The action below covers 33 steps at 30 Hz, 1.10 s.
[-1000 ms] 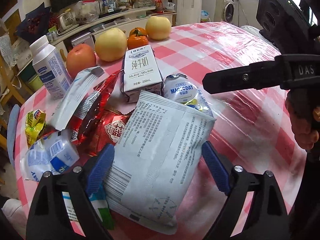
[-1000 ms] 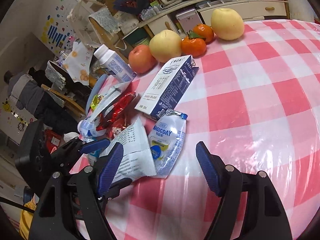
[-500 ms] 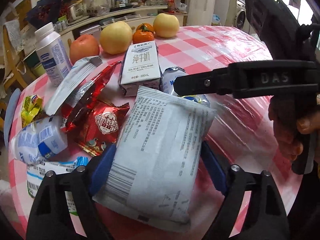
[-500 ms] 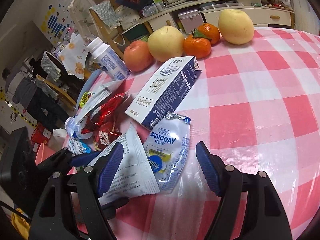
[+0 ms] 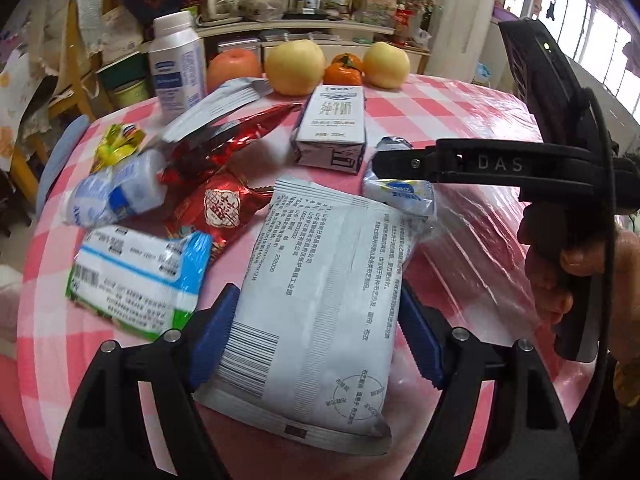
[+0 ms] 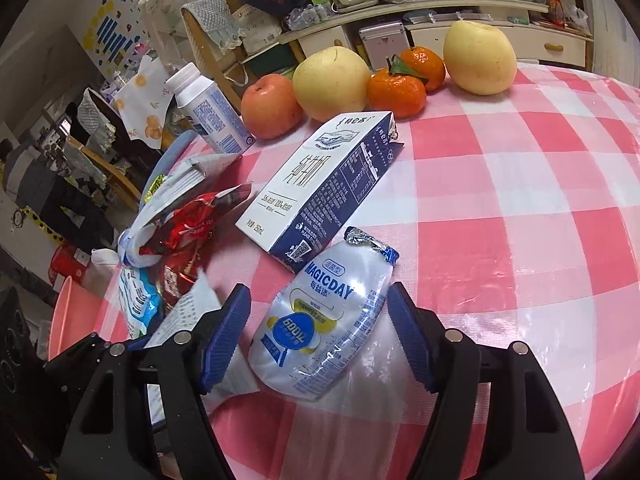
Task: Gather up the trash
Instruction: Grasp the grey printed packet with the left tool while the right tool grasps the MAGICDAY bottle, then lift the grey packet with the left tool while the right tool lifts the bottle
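Note:
A grey printed sachet (image 5: 320, 248) lies flat on the pink checked tablecloth (image 6: 520, 200). My left gripper (image 5: 318, 316) straddles its near half, jaws closing, blue pads at the packet's two edges without squeezing it. In the right wrist view a white MAGICDAY pouch (image 6: 328, 280) lies between the fingers of my right gripper (image 6: 318, 316). Its jaws are closing too, with a gap on each side. A black finger (image 5: 460, 164) of the right gripper, held by a hand (image 5: 580, 264), crosses the left wrist view above that pouch (image 5: 400, 192).
More litter lies left of the sachet: red wrappers (image 5: 216, 208), a blue-green packet (image 5: 140, 276), a crushed bottle (image 5: 116, 196), a yellow wrapper (image 5: 116, 144). A milk carton (image 6: 320, 184) lies beyond. At the far edge are an upright bottle (image 5: 178, 68), an apple (image 6: 272, 106) and pears (image 6: 332, 84).
The left gripper has rolled and slid in around the sachet with narrower jaws. The right gripper has advanced so the pouch lies between its fingers, which have narrowed slightly.

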Available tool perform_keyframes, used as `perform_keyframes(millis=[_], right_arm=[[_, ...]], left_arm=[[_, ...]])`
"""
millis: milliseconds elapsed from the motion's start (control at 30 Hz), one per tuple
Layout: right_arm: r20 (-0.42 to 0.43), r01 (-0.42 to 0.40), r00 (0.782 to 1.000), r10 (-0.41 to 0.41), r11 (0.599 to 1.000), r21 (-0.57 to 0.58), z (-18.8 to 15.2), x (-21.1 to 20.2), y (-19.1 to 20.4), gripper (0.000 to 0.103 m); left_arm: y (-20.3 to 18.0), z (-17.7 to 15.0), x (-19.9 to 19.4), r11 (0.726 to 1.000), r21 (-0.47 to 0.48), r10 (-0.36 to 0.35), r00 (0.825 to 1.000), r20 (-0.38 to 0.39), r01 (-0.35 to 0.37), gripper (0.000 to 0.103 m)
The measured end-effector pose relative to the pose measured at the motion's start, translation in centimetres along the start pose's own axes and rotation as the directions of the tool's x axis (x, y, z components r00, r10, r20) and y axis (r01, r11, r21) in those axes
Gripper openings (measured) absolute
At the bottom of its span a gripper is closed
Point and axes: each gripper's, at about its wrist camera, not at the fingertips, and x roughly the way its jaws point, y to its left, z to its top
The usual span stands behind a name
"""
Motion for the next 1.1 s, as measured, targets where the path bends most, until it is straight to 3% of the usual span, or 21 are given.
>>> perform_keyframes(millis=[367, 467, 567, 833, 1100], right_arm=[[-0.006, 0.053, 0.999, -0.054, 0.993, -0.103, -0.4, 0.5, 1.7, 0.071], [-0.006, 0.073, 0.997, -0.075, 0.989, -0.125, -0.5, 0.8, 2.2, 0.059], [-0.002, 0.100, 0.995, -0.101, 0.982, -0.158, -0.7, 1.1, 2.8, 0.054], [0.018, 0.132, 0.991, -0.131, 0.966, -0.222, -1.2, 1.4, 4.5, 0.050], [0.041, 0.144, 0.990, -0.138, 0.948, -0.284, -2.0, 1.2, 6.5, 0.042]], left_arm=[[3.0, -1.5, -3.5, 0.980, -0.199, 0.035, 0.993, 0.114, -0.011, 0.078], [4.0, -2.0, -4.1, 0.971, -0.236, 0.070, 0.988, 0.139, -0.036, 0.078], [4.8, -2.1, -4.6, 0.958, -0.282, 0.101, 0.981, 0.164, -0.051, 0.078], [6.6, -2.3, -7.3, 0.933, -0.344, 0.190, 0.953, 0.236, -0.101, 0.078], [8.2, -3.2, -9.0, 0.902, -0.412, 0.246, 0.936, 0.251, -0.127, 0.078]])
